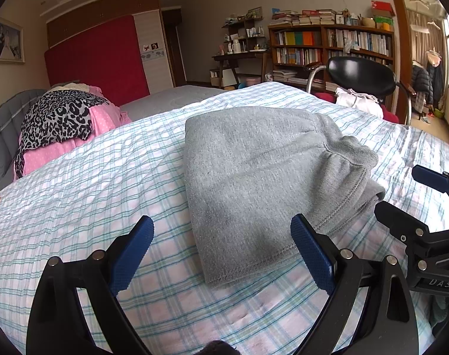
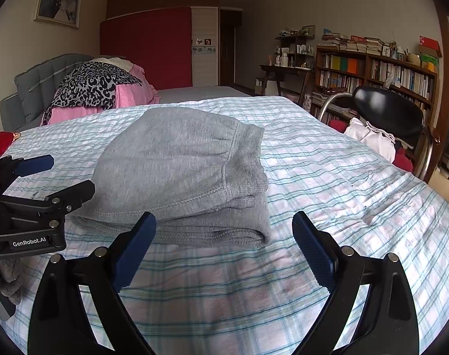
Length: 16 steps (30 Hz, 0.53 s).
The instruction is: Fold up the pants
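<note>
I see the grey sweatpants [image 1: 269, 183] lying folded into a compact stack on the bed's checked sheet [image 1: 91, 183], the elastic waistband on the right side of the bundle and several layers showing along the near edge. In my left view, the left gripper [image 1: 221, 251] hangs low over the sheet with its blue fingers [image 1: 132, 251] spread wide apart and nothing between them; the right-hand finger sits just at the near corner of the pants, though I cannot tell whether it touches the cloth. The right gripper [image 1: 402, 195] shows at the right edge of that view, just beside the folded edge, its fingers also parted. From the right wrist, the right gripper [image 2: 224, 251] is open and empty too, poised near the front edge of the stack [image 2: 180, 171], with the left gripper [image 2: 61, 177] in view just beside the stack's left edge. At the head of the bed lies a heap of pink and leopard-print bedding [image 2: 97, 91]. A black chair [image 2: 393, 112] stands to the right, before a bookshelf [image 2: 372, 77].
</note>
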{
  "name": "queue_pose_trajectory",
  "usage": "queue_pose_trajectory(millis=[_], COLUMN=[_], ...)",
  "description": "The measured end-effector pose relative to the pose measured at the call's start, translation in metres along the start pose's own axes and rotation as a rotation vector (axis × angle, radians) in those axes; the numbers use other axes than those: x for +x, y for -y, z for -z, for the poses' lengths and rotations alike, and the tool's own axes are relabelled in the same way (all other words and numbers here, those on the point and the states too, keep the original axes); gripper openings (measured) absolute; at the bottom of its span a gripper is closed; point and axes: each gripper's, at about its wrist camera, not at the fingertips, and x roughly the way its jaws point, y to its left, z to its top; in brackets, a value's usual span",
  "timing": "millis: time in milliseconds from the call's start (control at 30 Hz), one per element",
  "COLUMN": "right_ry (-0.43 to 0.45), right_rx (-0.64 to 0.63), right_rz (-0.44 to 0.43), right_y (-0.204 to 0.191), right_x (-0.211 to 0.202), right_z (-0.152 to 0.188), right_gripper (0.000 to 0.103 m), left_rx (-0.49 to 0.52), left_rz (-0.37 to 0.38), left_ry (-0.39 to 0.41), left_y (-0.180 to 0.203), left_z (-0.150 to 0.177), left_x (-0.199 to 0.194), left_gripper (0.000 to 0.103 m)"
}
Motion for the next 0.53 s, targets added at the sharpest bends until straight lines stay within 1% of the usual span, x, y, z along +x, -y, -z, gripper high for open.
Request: queue_pose_trajectory(millis=[233, 333, 433, 533], right_ry=[-0.014, -0.03, -0.072, -0.08], right_rx=[0.006, 0.018, 0.033, 0.051], right_rz=[-0.002, -0.006, 0.011, 0.007], right_y=[0.004, 0.007, 0.01, 0.013], right_x=[0.004, 0.009, 0.017, 0.018], right_z=[0.001, 0.002, 0.002, 0.002], right_gripper=[0.094, 0.094, 0.094, 0.094], left_rx=[0.024, 0.018, -0.016, -0.051], left_rz=[-0.003, -0.01, -0.005, -0.006], left_ry=[0.031, 0.012, -0.014, -0.04], left_y=[0.002, 0.002, -0.004, -0.013], left_z=[0.001, 0.001, 0.001, 0.002], left_x=[-0.004, 0.0, 0.003, 0.004], left_gripper=[0.093, 0.093, 0.093, 0.093])
